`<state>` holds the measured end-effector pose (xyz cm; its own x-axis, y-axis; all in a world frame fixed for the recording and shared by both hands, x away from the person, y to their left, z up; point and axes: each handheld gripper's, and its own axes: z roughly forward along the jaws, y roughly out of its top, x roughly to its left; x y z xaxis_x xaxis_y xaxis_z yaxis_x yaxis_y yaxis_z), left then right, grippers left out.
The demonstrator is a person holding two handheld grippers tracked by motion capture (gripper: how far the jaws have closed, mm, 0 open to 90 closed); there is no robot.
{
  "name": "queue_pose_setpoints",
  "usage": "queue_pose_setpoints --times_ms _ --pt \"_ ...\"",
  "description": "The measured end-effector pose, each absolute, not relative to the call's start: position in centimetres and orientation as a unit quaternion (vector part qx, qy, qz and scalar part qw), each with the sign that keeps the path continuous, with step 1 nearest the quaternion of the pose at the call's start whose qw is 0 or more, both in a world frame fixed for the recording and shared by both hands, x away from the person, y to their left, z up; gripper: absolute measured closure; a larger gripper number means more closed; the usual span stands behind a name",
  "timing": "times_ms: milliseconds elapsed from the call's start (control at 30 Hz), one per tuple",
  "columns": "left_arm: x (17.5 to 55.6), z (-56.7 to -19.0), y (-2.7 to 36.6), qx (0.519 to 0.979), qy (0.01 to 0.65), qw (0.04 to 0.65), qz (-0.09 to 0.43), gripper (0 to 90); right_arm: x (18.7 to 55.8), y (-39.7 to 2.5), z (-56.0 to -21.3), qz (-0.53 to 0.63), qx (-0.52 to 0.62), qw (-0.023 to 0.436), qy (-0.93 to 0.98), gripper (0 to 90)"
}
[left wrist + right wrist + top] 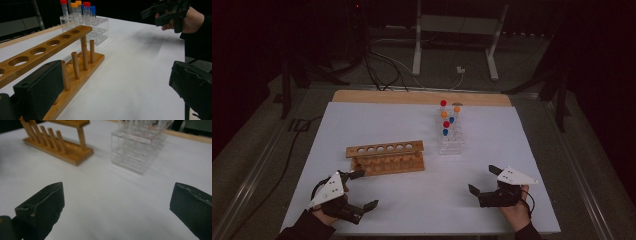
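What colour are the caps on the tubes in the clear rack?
Red, orange and blue caps; left gripper view shows them best.

A dim room with grey carpeted floor. Beyond the white-topped table, a white metal stand and black trailing cables sit far back.

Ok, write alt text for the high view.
Two open hand-held grippers, left and right, rest near the front edge of a white table. Behind them stand an empty wooden tube rack and a clear rack holding tubes with red, orange and blue caps.
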<state>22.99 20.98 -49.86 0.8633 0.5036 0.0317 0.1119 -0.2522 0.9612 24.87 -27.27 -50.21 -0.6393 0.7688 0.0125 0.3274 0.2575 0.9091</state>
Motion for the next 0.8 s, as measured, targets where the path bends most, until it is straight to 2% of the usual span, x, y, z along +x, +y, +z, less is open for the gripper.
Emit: queue_pose_setpoints --times_ms 100,200,800 --pt "23.07 -49.89 20.96 0.774 0.201 0.576 0.17 0.4 24.72 -27.17 -50.11 0.5 0.356 0.221 0.758 0.0" --pt "23.13 -49.93 21.01 0.772 0.206 0.577 0.168 0.5 24.72 -27.14 -50.11 0.51 0.353 0.188 0.762 0.0" --pt "23.01 -49.9 21.12 0.773 0.214 0.569 0.181 0.5 24.77 -26.77 -50.27 0.479 0.362 0.203 0.774 0.0"
